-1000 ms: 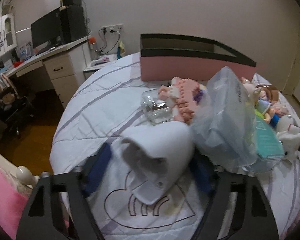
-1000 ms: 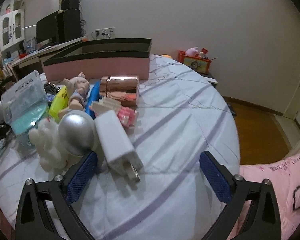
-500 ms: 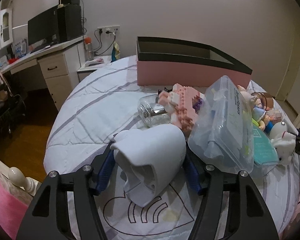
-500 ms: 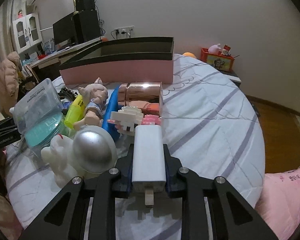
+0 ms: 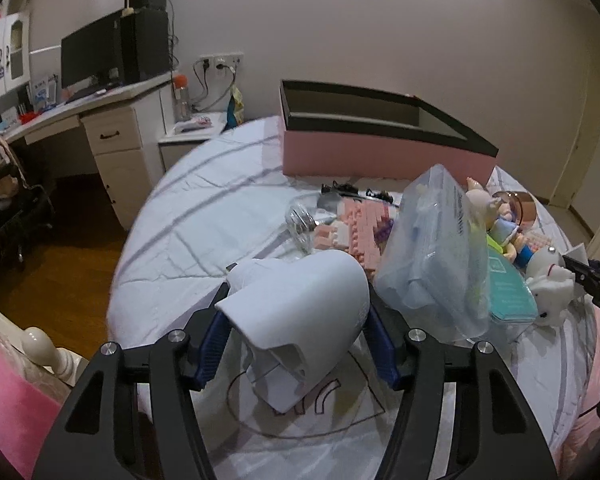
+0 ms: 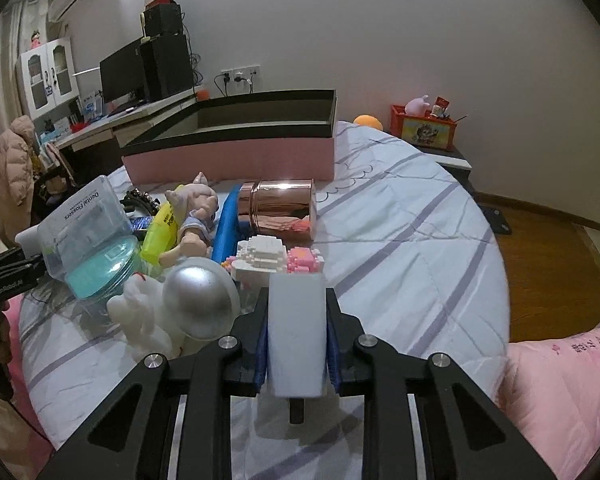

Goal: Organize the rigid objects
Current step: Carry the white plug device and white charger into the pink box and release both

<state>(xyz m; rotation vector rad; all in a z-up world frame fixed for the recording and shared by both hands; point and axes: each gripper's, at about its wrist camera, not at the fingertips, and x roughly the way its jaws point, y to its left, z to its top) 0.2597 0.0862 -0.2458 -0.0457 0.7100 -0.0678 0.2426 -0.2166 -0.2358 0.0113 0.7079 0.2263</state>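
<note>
Nearest, right gripper (image 6: 296,344): jaws clamped flat on both sides of white charger block (image 6: 296,332), plug prongs pointing back toward camera, block clear of the bedspread (image 6: 400,248). Firm, square hold.

Left gripper (image 5: 298,336): blue pads (image 5: 216,344) pressed on both flanks of white domed shell (image 5: 300,312), gripped at about half opening, open end toward camera. Curved, smooth sides; likely to squirt out or rotate if squeeze is uneven or the swing is quick.

Just beyond: clutter pile: clear flosser box (image 6: 86,224), silver-helmeted white figure (image 6: 176,312), pink-and-white brick models (image 6: 280,256), copper tin (image 6: 280,210) on its side. Could roll if nudged.

Farthest: pink storage box (image 6: 236,152), open, apparently empty, at back of bed. Probable destination. Risk of catching its raised rim on entry, or sweeping the pile in passing low.
</note>
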